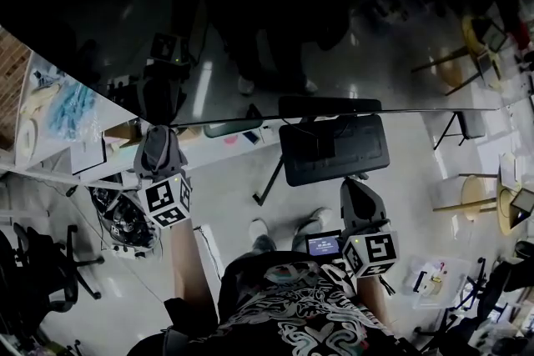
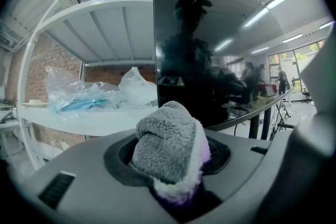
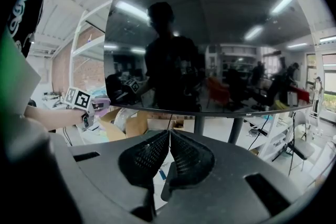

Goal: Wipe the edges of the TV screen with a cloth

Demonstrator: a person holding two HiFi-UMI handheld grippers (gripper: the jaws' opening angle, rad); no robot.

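The TV screen is a large dark, reflecting panel; its lower edge runs across the middle of the head view. My left gripper is just below the screen's lower left corner, shut on a grey fluffy cloth with a white and purple rim. In the left gripper view the screen's left edge stands upright just beyond the cloth, apart from it. My right gripper hangs lower, under the middle of the screen. Its black ribbed pads are pressed together with nothing between them.
A white shelf with clear plastic bags stands left of the TV. The TV's stand post and a cardboard box are below the screen. A black chair sits on the floor in front of me, with desks and chairs at right.
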